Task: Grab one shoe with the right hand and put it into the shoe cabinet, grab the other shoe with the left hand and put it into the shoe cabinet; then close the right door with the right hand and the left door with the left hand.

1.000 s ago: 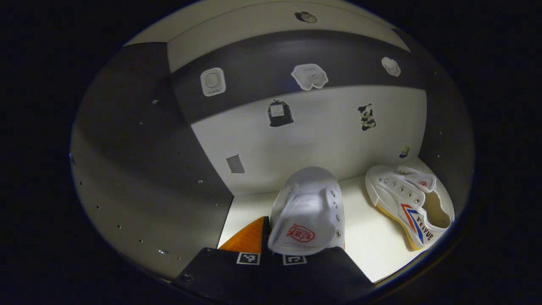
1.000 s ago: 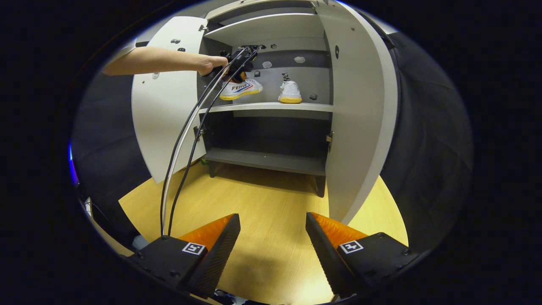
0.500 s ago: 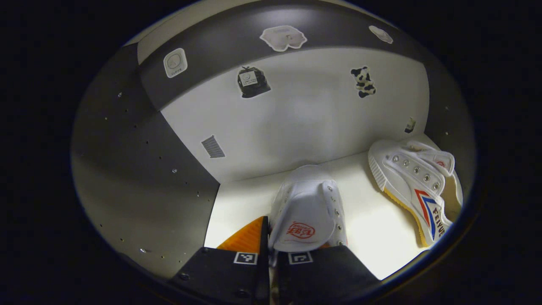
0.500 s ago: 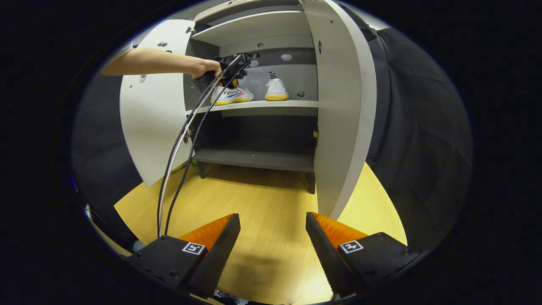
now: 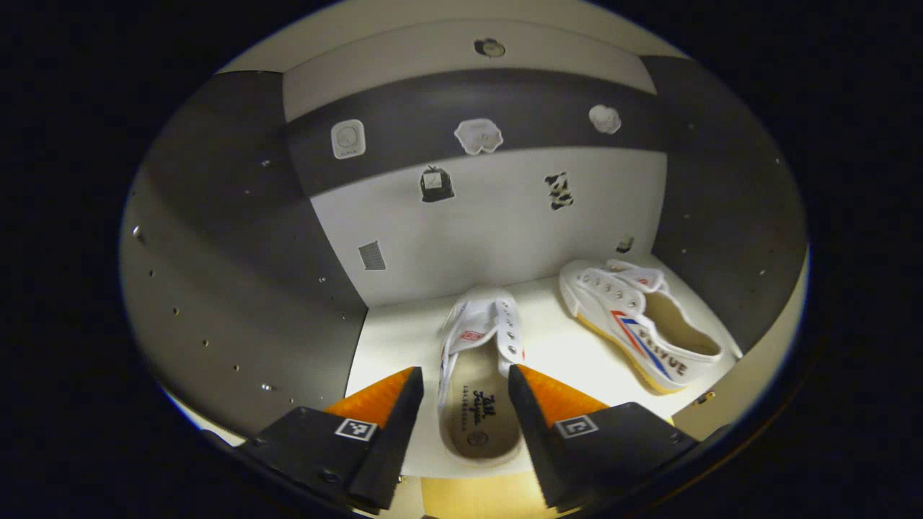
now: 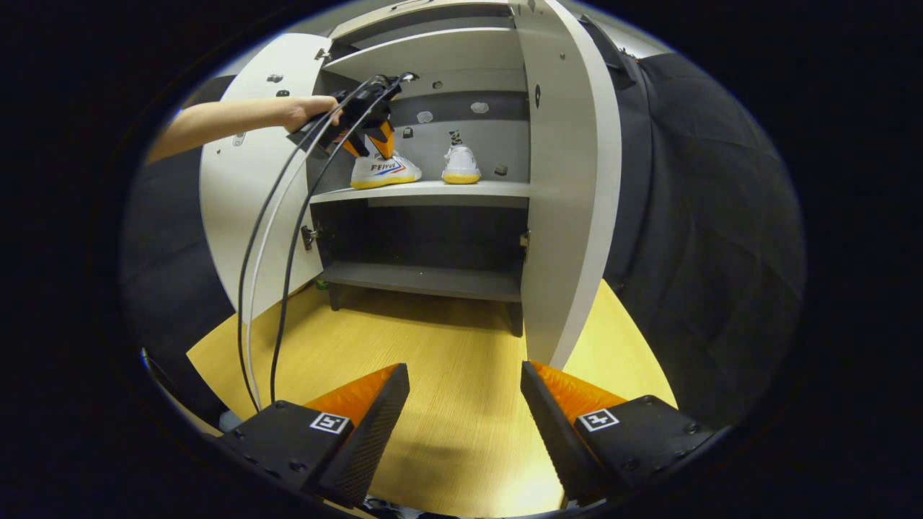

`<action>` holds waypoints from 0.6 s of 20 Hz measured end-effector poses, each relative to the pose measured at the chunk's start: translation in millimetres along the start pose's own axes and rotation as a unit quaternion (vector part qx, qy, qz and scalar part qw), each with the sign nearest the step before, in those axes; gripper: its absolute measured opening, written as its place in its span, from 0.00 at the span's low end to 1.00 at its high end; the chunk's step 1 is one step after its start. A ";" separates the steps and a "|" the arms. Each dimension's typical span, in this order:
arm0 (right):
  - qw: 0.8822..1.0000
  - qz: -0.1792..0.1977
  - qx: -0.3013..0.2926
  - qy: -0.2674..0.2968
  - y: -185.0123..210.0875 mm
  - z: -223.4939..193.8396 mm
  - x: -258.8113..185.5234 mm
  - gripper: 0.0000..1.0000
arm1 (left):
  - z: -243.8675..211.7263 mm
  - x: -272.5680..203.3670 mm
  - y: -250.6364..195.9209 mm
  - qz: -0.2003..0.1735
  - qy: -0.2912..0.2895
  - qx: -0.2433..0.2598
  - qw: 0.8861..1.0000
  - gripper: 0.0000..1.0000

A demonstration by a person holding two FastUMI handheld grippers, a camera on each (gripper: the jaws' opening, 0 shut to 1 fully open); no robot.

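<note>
Resting on the pale middle shelf point(image 5: 577, 360) of the grey two-door shoe cabinet point(image 6: 570, 180), two white canvas shoes sit side by side: the near shoe point(image 5: 479, 375) between the spread, empty left tongs point(image 5: 465, 393), the striped shoe point(image 5: 638, 331) nearer the cabinet's right wall. Small stickers point(image 5: 478, 135) dot the cabinet's back panel. Farther off, the right tongs point(image 6: 465, 393) gape empty above wooden floor point(image 6: 433, 360); both doors stand open, cables point(image 6: 274, 238) trailing from the hand point(image 6: 306, 112).

In the left gripper view, the stickers point(image 5: 478, 135) on the shoe cabinet's back wall are too small to make out, and the near shoe's point(image 5: 479, 382) heel sits half hidden between the fingers. In the right gripper view, the person's forearm point(image 6: 216, 124) is cut off at the edge, and the right door point(image 6: 570, 180) hides the shelf's point(image 6: 425, 192) right end.
</note>
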State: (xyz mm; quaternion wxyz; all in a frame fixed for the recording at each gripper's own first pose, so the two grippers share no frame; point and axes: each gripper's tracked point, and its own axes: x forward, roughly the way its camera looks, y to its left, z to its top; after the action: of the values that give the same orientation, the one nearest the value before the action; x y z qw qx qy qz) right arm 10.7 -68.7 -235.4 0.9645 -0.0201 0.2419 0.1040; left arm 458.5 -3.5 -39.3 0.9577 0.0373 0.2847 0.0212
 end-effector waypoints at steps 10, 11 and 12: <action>0.997 -0.057 -0.011 -0.059 4.5 59.3 -60.1 0.99 | -10.0 -187.3 7.6 -0.065 -0.180 -0.034 0.981 0.97; 0.996 -0.067 -0.006 -0.065 2.9 67.3 -68.1 0.98 | -17.6 -201.2 10.2 -0.066 -0.190 -0.036 0.979 0.97; 0.994 -0.077 0.000 -0.072 1.6 75.9 -75.5 0.98 | -27.3 -216.4 13.9 -0.068 -0.202 -0.033 0.976 0.97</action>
State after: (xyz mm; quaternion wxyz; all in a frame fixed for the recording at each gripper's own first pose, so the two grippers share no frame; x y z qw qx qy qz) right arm -19.6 -74.8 -132.9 0.9846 -0.0312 0.1695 0.0305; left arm 262.3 -1.4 56.7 0.9953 -0.0104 0.0860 -0.0422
